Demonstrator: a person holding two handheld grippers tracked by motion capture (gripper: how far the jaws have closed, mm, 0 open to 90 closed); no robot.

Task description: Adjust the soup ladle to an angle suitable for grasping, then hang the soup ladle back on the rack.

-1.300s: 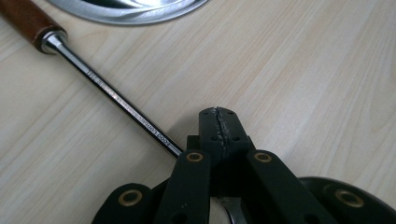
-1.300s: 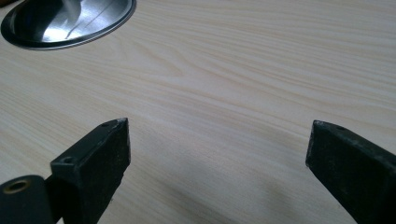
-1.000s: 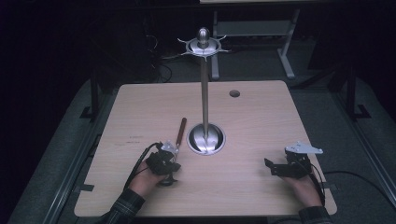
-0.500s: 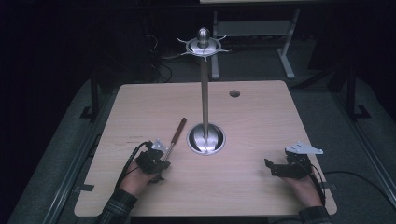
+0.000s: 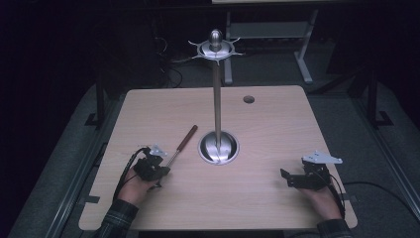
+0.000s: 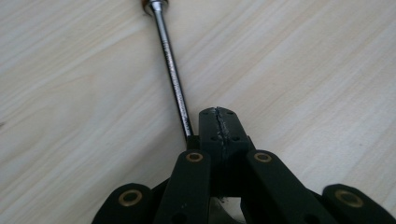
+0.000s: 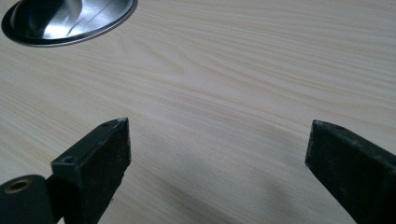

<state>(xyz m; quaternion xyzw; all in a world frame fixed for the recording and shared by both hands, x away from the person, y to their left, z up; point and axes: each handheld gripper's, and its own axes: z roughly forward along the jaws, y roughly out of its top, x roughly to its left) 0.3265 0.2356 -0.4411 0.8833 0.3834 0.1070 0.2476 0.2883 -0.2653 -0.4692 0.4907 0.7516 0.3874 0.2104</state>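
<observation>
Pale wood grain covers the single worktop (image 5: 277, 129), on which one utensil (image 5: 181, 146) and one steel stand (image 5: 217, 99) are seen. At the left, the left claw (image 5: 159, 167) is held low over the near-left part of the board, its jaws pressed together, with the thin metal shaft of the utensil lying just beside them; whether the shaft's end is pinched cannot be told. The brown handle is pointed away toward the stand's round base. At the right, the right claw (image 5: 286, 176) is held well apart from both, its two jaws spread wide over bare wood. Two hands are counted in all.
</observation>
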